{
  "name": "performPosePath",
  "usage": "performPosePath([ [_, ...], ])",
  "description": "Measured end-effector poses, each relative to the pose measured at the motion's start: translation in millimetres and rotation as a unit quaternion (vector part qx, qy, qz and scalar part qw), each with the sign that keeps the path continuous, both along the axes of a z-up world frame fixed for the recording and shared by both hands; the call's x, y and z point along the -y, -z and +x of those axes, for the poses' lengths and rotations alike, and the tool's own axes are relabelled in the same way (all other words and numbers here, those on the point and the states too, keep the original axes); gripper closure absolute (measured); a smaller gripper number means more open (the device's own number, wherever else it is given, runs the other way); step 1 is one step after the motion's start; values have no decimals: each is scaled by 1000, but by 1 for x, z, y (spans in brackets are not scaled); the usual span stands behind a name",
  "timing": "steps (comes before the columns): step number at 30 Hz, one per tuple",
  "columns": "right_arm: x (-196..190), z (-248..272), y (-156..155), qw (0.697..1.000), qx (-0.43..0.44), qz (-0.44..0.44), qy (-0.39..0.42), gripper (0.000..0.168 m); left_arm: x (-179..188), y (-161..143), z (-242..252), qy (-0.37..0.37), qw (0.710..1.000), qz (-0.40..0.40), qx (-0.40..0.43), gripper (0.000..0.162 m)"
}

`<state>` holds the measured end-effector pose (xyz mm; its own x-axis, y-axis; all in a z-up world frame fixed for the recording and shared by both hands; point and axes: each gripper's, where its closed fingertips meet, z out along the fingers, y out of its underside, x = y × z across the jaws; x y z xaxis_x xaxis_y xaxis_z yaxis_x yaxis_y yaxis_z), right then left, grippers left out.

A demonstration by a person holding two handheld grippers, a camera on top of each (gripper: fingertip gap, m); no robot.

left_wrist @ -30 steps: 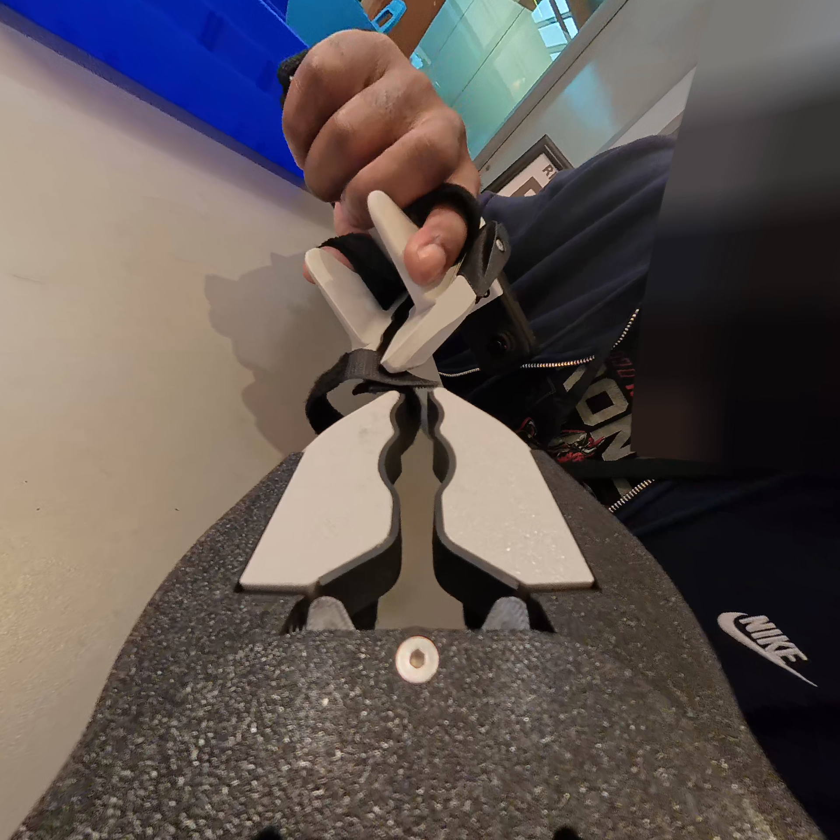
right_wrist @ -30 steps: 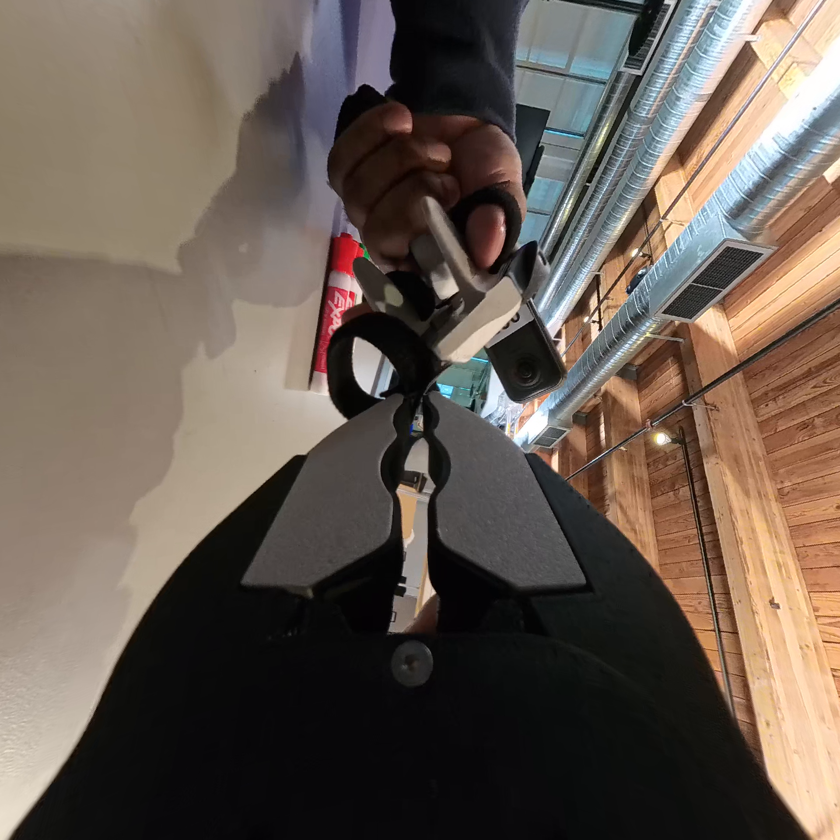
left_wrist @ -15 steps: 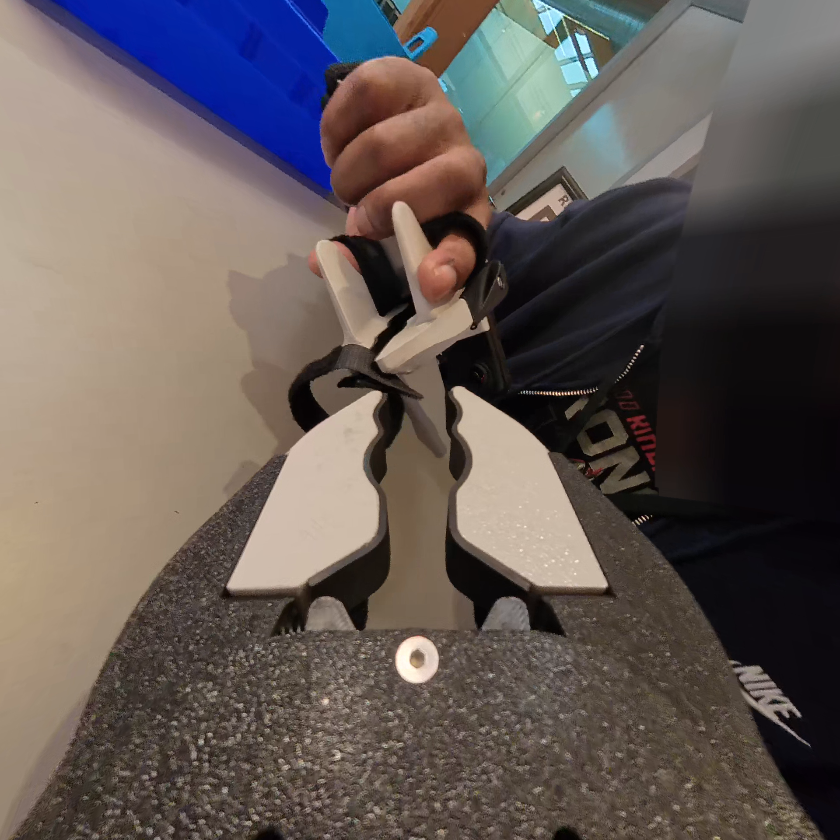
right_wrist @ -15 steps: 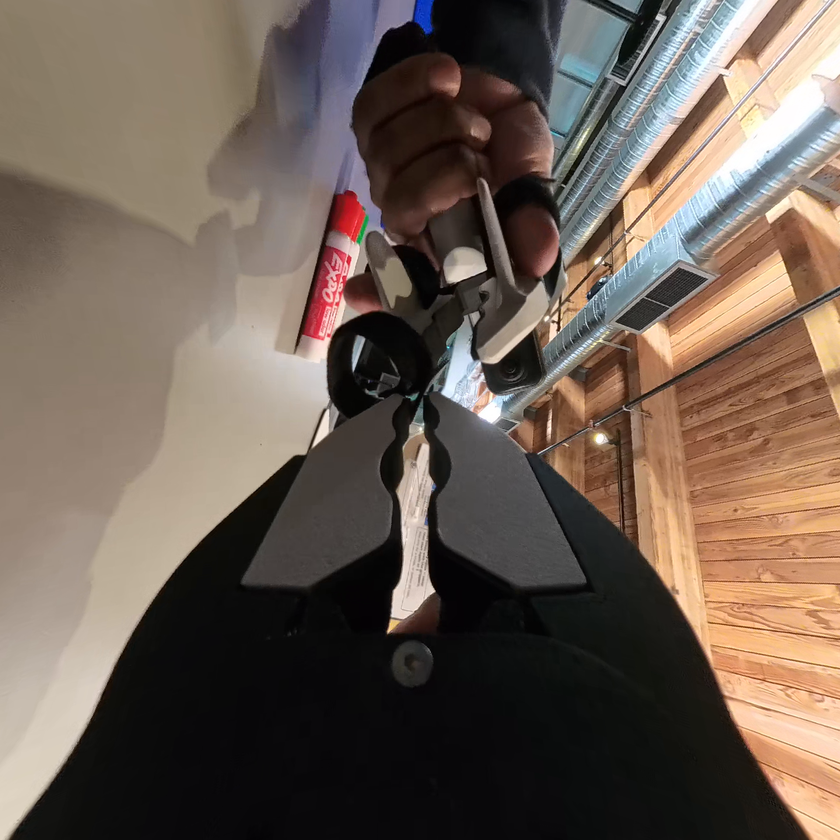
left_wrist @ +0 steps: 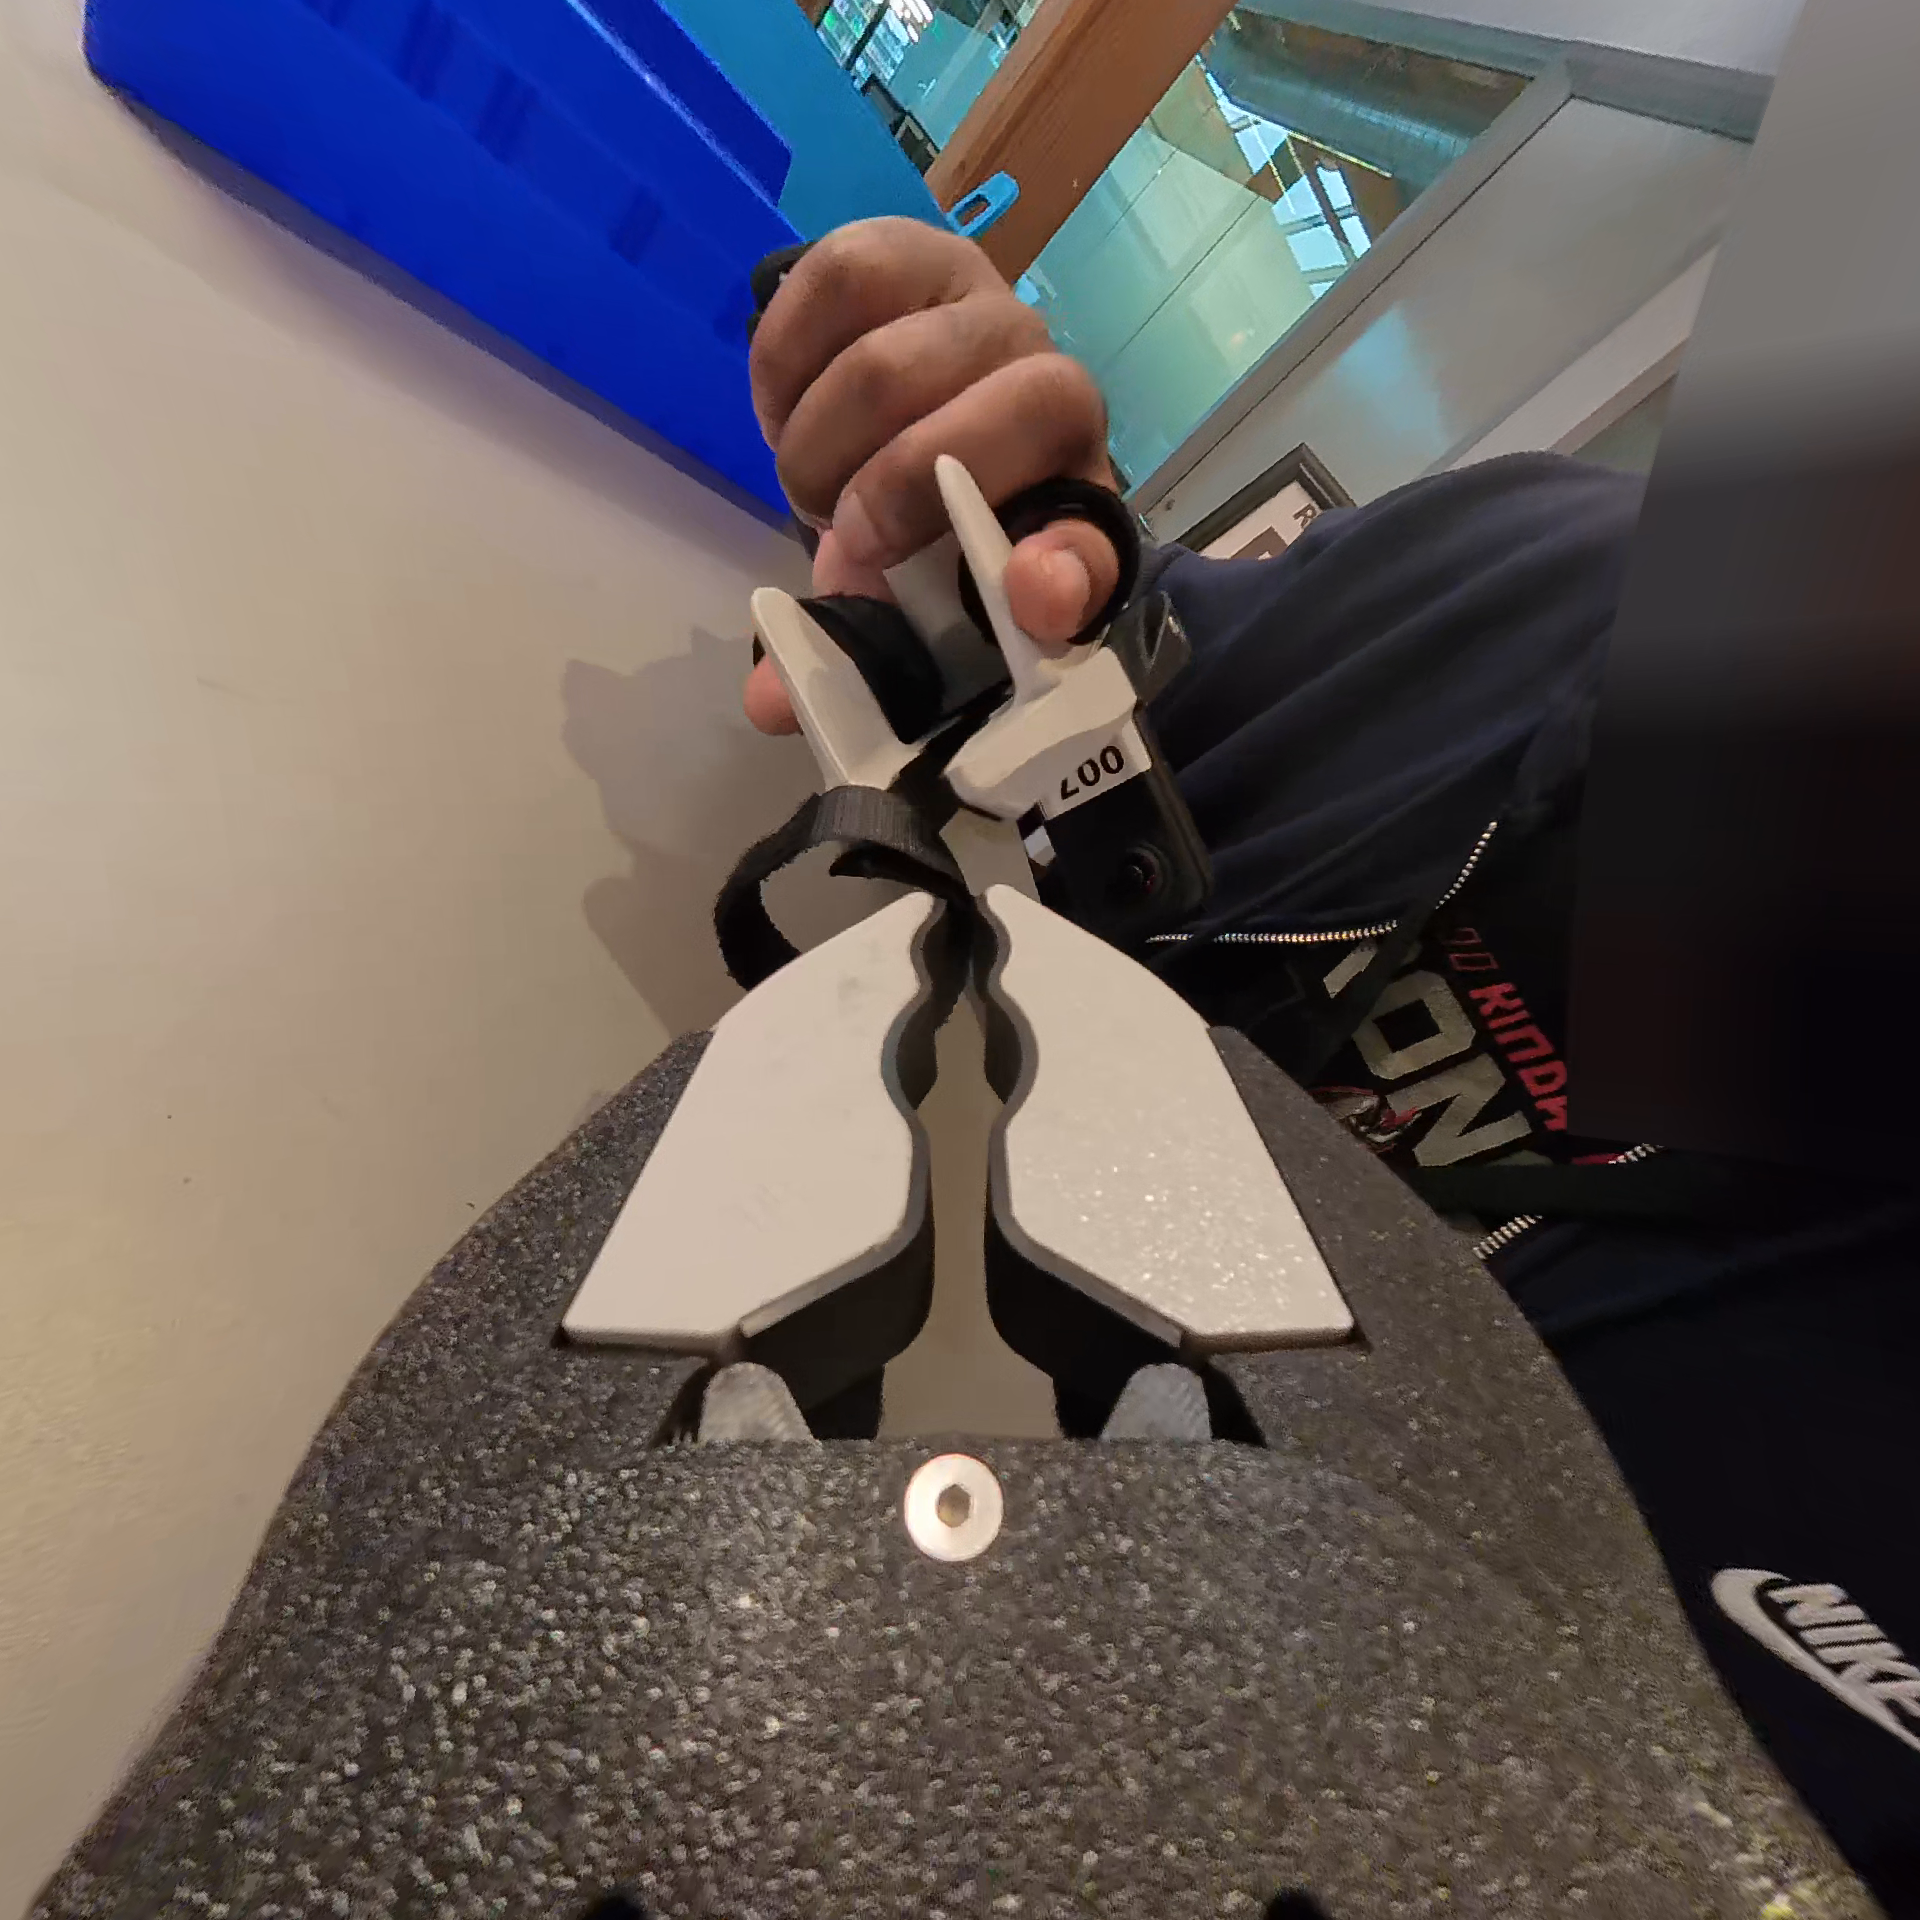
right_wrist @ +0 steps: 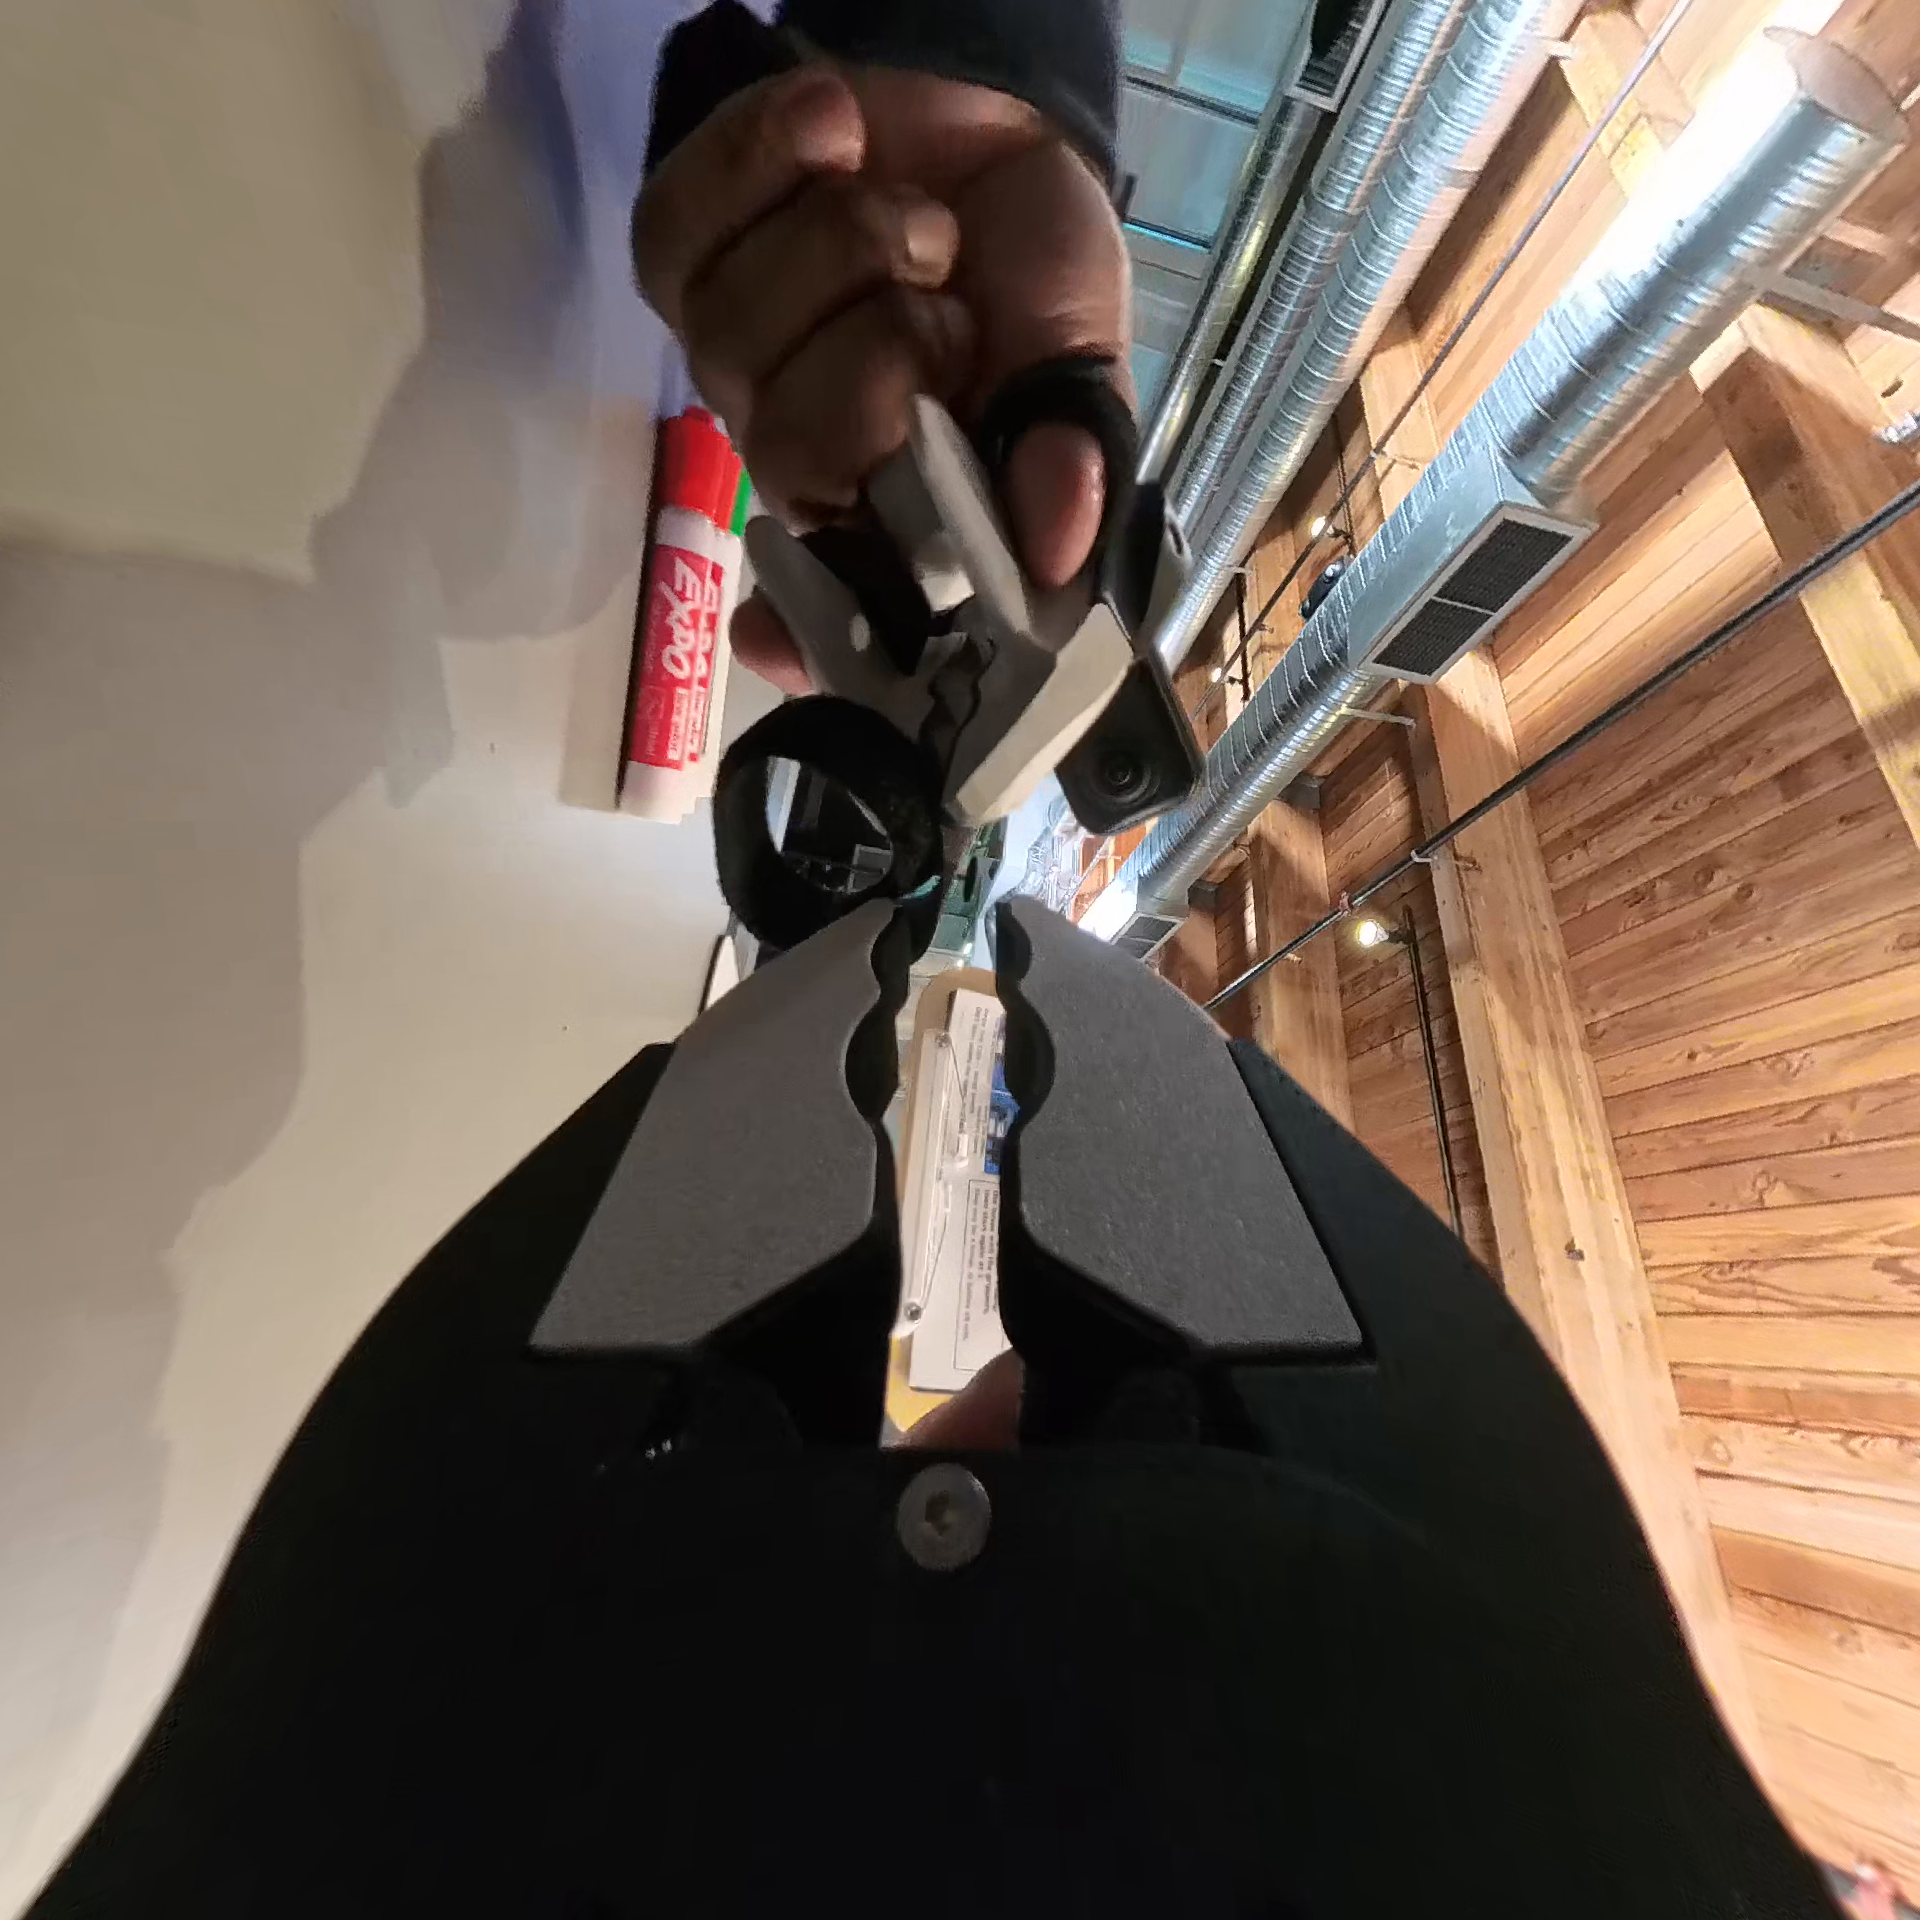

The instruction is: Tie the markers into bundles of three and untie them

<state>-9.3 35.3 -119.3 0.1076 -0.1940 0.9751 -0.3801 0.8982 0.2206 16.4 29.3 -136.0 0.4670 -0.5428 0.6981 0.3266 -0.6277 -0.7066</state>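
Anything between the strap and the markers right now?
Nothing visible. In the right wrist view the strap loop, pinched by the left gripper, sits just beside the markers, with only table between.

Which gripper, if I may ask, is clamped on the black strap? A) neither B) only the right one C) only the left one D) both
C: the left gripper has its fingers closed on the strap, while the right gripper shows a clear gap between its fingers.
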Motion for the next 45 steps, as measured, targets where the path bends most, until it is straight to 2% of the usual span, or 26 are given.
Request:
performPosePath([
  [2, -5, 0, -6, 999, 1, -34, 4, 150, -1, -2, -2, -7, 1000, 21, -14, 159],
  [6, -15, 0, -12, 985, 75, -155, 1, 147, -3, -9, -7, -23, 997, 59, -35, 159],
  [10, -24, -2, -17, 948, 153, -278, -4, 148, -3, -18, -12, -38, 994, 90, -42, 159],
  [12, -24, -4, -10, 917, 225, -328, -2, 150, -5, -21, -16, -53, 991, 110, -56, 159],
  [14, -22, -5, -3, 863, 308, -401, -3, 152, -8, -19, -19, -69, 985, 128, -99, 159],
  [16, -23, -8, 2, 787, 388, -479, -1, 149, -10, -16, -20, -81, 973, 146, -156, 159],
  [22, -27, -5, 1, 510, 570, -643, -53, 148, -17, -10, -27, -118, 919, 200, -318, 159],
  [24, -29, -7, -1, 434, 593, -675, -65, 148, -19, -6, -29, -125, 905, 200, -353, 159],
  [26, -30, -8, -3, 377, 608, -694, -80, 147, -19, -3, -28, -120, 894, 205, -381, 159],
  [31, -30, -9, -9, 279, 629, -717, -109, 147, -21, 7, -24, -104, 865, 212, -443, 159],
  [33, -28, -11, -2, 255, 639, -719, -93, 146, -21, 10, -21, -98, 854, 218, -461, 159],
  [37, -23, -9, 6, 235, 656, -713, -80, 141, -21, 14, -21, -92, 839, 223, -488, 159],
  [42, -18, -4, 11, 199, 682, -699, -78, 133, -22, 10, -24, -101, 833, 231, -492, 159],
  [45, -15, -4, 10, 185, 684, -700, -91, 135, -22, 9, -24, -101, 832, 235, -493, 159],
])
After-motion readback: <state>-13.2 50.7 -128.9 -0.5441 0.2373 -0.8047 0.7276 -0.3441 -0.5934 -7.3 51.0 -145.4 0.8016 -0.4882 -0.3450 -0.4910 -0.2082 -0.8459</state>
